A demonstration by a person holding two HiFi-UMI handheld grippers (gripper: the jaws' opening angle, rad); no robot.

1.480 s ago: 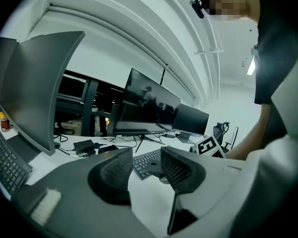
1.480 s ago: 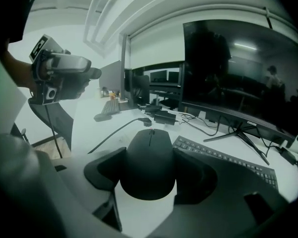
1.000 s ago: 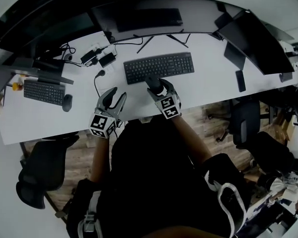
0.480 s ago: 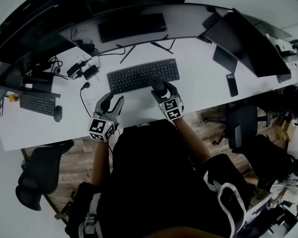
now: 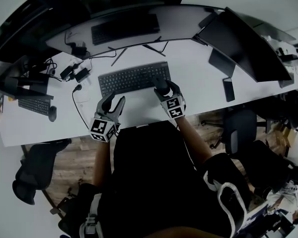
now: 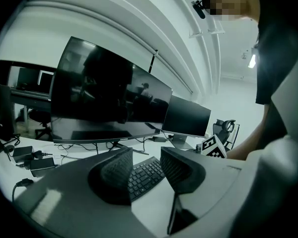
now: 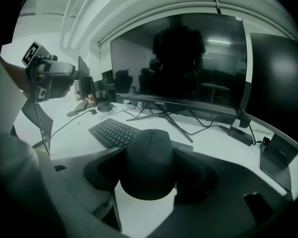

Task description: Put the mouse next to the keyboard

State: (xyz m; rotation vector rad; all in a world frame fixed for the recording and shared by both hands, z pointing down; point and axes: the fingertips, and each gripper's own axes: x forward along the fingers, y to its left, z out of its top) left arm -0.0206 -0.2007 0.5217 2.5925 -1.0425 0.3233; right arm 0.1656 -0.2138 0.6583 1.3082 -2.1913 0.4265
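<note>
A long white desk curves across the scene in front of you, seen from above. At its far edge stands a wide, dark, curved monitor, switched off. To its right a second dark monitor is angled in towards you. A black office chair sits on the wooden floor at the near left, and another is tucked at the desk's near right edge.

A black keyboard lies on the desk just in front of the curved monitor's stand, in the middle of the scene.

Your left gripper hovers over the desk near the keyboard's near left corner. Its fingers stand spread with nothing between them; through the gap you see only the keyboard's keys beyond.

Your right gripper is at the keyboard's near right end. Its fingers are clenched on the black mouse, one against each side, with the scroll wheel pointing away from you towards the monitor. The mouse sits over the keyboard's near right corner, overlapping its edge from above. Whether it rests on anything cannot be told.

Further right, a dark phone lies flat on the desk, well apart from the keyboard. On the left, black power adapters with trailing cables lie on the desk. A second, smaller keyboard with its own mouse sits at the far left end.
</note>
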